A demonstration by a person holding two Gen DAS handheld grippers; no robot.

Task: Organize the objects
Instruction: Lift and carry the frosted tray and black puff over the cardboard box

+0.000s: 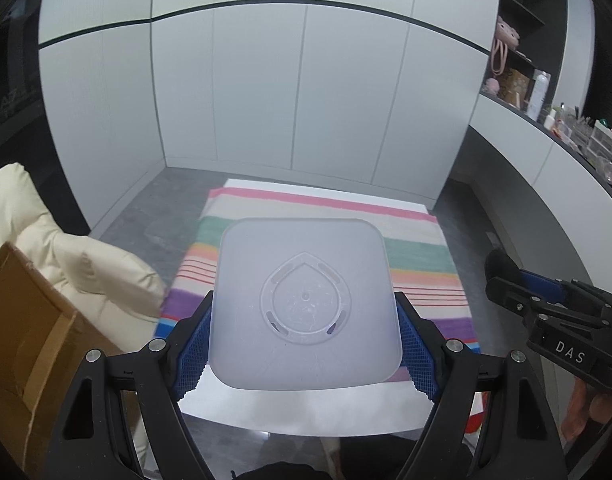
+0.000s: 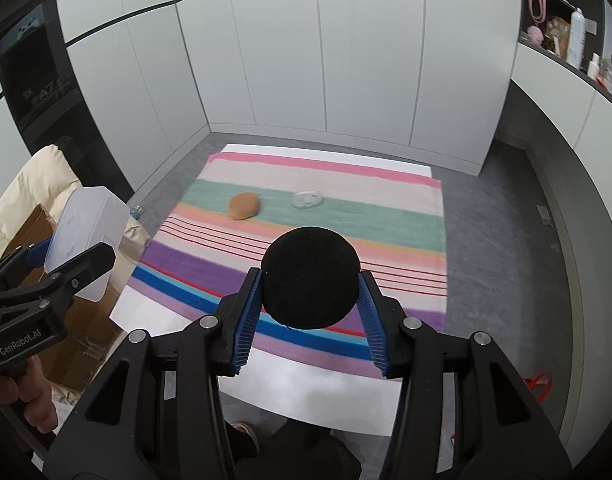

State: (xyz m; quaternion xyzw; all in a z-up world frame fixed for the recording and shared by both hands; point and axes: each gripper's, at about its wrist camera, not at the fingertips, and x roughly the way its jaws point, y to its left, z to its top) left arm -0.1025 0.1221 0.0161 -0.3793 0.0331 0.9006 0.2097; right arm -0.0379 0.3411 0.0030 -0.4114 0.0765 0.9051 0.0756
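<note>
Left gripper [image 1: 306, 344] is clamping a frosted square container [image 1: 306, 304] by its side walls, base facing the camera. Right gripper [image 2: 310, 316] is squeezing a black round sponge [image 2: 311, 278]. Both are hovering over the near edge of the striped cloth [image 2: 386, 216]; the sponge is sitting right of the container, so they're meeting sideways.

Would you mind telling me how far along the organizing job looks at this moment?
Nothing looks put away yet. In hand: the left gripper clamps a translucent square container, and the right gripper clamps a black round sponge. Left: a tan puff and a clear ring piece lie on the striped cloth.
</note>
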